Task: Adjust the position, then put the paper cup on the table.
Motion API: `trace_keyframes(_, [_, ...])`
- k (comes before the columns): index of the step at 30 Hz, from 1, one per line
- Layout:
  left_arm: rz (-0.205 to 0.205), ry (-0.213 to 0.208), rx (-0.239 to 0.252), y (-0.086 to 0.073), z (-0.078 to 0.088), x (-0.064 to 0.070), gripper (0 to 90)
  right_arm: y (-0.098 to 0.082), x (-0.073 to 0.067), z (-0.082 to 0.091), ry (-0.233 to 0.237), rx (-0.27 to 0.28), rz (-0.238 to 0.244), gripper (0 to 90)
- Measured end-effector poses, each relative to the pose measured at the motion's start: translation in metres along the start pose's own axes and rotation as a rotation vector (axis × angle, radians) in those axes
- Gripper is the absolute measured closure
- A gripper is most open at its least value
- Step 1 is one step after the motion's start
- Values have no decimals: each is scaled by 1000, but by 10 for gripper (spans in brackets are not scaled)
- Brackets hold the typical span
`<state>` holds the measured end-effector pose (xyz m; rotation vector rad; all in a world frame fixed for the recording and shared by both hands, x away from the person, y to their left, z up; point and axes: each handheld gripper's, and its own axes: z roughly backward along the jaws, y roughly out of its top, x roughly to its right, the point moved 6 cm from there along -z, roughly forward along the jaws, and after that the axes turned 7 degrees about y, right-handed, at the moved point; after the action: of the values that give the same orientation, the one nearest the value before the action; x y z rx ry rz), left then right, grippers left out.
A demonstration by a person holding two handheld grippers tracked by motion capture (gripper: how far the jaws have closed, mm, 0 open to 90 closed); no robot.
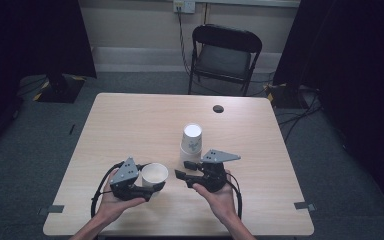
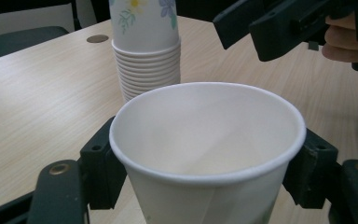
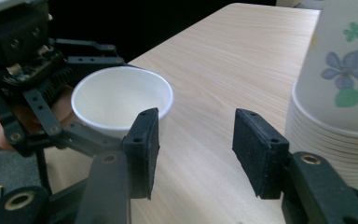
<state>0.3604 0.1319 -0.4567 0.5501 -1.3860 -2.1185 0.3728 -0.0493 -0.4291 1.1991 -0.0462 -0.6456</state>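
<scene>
Single white paper cup (image 1: pixel 154 174), upright, mouth up, near tabletop's front edge, left of centre, clamped between left gripper (image 1: pixel 152 189) pads. Right gripper (image 1: pixel 185 170) just right of it, jaws parted, nothing between them. Upside-down stack of flower-printed white paper cups (image 1: pixel 191 142) stands mid-tabletop on light wood table (image 1: pixel 130 125), just beyond right gripper.

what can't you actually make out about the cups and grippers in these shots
- Single cup: its base is cut off by the bottom edge in the left gripper view, and the left gripper covers its lower wall in the high view.
- Cup stack: its top and right side are cut off in the right gripper view; too small to count in the high view.
- Right gripper: jaws open, nothing between them.
</scene>
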Motion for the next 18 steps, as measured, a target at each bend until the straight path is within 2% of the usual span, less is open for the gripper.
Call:
trace_keyframes(3, [9,11,8,1,2,-4,273,-1,4,3,-18,-5,10,489])
trace_keyframes(5, [30,11,15,3,3,-8,273,-1,7,6,-31,-3,9,478])
trace_keyframes(7, [29,16,20,3,3,-9,274,-2,9,8,-38,-5,13,467])
trace_keyframes(8, [96,-3,31,6,6,-9,274,-5,15,12,-59,-6,19,452])
trace_keyframes(10, [91,-8,33,8,7,-8,274,-9,19,15,-70,-8,11,443])
trace_keyframes(12, [49,22,33,9,7,-7,276,-16,25,17,-86,-20,3,430])
trace_keyframes(14, [60,30,24,7,5,-11,278,-23,31,20,-100,-26,-6,421])
trace_keyframes(16, [54,45,19,6,4,-14,280,-30,36,25,-116,-40,-8,405])
trace_keyframes(18, [68,80,20,5,5,-26,282,-36,41,30,-137,-52,-9,391])
